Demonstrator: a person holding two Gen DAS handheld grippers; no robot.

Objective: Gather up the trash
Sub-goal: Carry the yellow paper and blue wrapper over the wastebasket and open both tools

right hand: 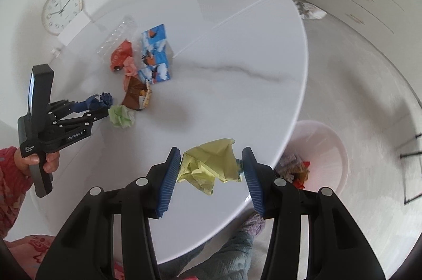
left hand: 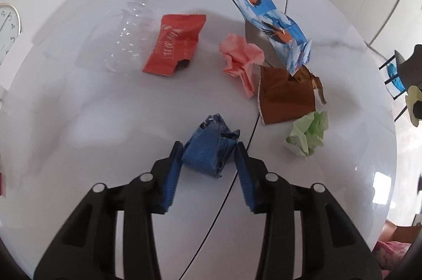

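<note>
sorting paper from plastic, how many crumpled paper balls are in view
4: pink ball mid-table beside the brown wrapper; green ball near that wrapper; blue wad between the left gripper pads; yellow wad in the right gripper. Others may be hidden.

White, glossy, round worktop point(left hand: 132, 108) with faint grey veining and a thin dark seam across the surface. Lying directly on it: clear plastic bottle point(left hand: 126, 27) on its side just beside a red snack wrapper point(left hand: 175, 42); pink crumpled paper point(left hand: 241, 59) near centre; blue-and-white bird-print carton point(left hand: 274, 27) with one end over a brown torn wrapper point(left hand: 286, 95); green crumpled paper point(left hand: 308, 133) just beside the brown wrapper; blue crumpled wrapper point(left hand: 208, 148) apart from that cluster. Pale floor point(right hand: 369, 100) beside the worktop carrying a white bin point(right hand: 327, 148) with scraps inside.
</note>
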